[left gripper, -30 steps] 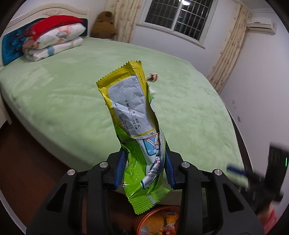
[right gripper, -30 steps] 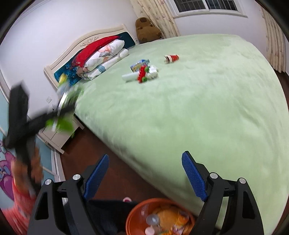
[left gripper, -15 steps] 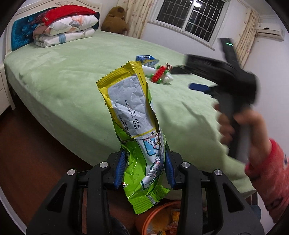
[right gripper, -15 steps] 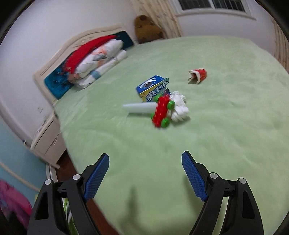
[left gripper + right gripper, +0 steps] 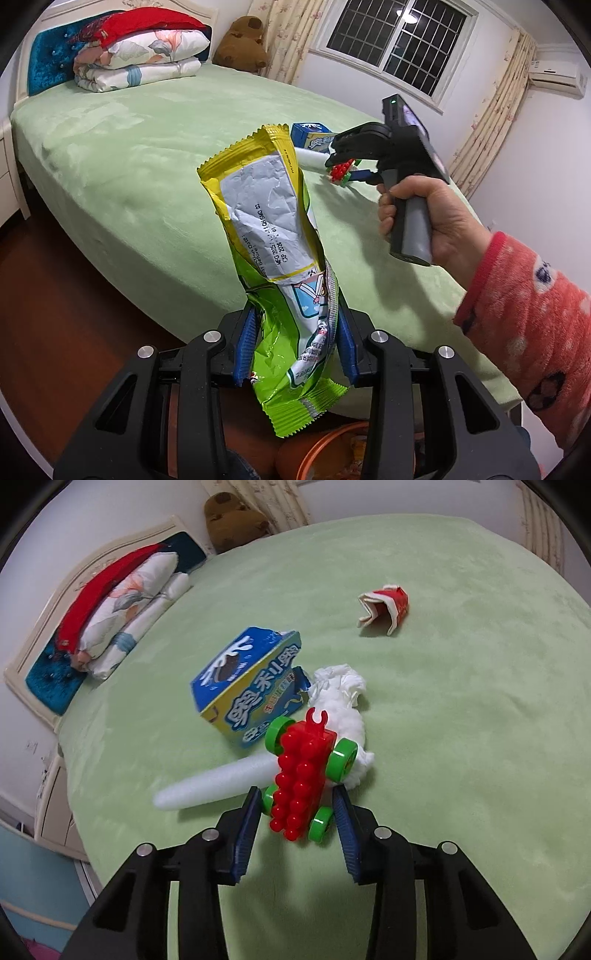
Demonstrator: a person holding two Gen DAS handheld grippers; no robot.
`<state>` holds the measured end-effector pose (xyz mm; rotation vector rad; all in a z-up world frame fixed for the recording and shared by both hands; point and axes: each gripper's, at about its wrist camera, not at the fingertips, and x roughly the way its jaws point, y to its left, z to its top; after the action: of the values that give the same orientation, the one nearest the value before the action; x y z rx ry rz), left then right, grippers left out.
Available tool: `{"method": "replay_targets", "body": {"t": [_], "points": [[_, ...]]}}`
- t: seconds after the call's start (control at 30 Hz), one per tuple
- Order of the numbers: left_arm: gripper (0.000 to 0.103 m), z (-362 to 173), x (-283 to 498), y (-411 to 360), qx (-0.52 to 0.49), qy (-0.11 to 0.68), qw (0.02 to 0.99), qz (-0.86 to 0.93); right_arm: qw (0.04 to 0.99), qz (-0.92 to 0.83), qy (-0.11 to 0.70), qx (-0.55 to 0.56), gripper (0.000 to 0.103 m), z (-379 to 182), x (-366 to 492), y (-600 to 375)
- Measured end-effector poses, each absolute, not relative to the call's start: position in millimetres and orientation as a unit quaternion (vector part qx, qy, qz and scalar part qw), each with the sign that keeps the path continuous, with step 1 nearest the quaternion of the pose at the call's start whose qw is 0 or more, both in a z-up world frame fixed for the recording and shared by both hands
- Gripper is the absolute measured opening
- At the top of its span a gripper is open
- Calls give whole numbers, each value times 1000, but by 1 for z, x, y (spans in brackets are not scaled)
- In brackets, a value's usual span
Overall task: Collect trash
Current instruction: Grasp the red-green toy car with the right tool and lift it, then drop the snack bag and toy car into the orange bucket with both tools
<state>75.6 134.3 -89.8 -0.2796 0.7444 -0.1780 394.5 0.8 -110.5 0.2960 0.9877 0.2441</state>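
Observation:
My left gripper is shut on a green and yellow snack wrapper, held upright beside the bed above an orange basin. My right gripper is open around a red toy car with green wheels on the green bed; the pads flank it, not squeezing. The right gripper also shows in the left wrist view. Behind the toy lie a white foam stick, a crumpled white tissue, a blue snack box and a crushed red paper cup.
The bed has folded quilts and a red pillow at the headboard and a brown teddy bear. A white nightstand stands beside the bed. The floor is dark wood. The basin holds some trash.
My right gripper moved from over the basin out across the bed to the toy car and narrowed around it. My left gripper kept holding the wrapper and turned slightly.

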Motion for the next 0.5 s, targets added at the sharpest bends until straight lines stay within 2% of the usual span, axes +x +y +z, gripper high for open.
{"method": "replay_targets", "body": {"t": [0.27, 0.5], "points": [[37, -75, 58, 120, -122, 357, 921, -100, 866, 151, 455, 141, 40, -83, 332, -43], [37, -61, 36, 95, -103, 355, 922, -117, 865, 151, 461, 129, 40, -82, 264, -106]]}}
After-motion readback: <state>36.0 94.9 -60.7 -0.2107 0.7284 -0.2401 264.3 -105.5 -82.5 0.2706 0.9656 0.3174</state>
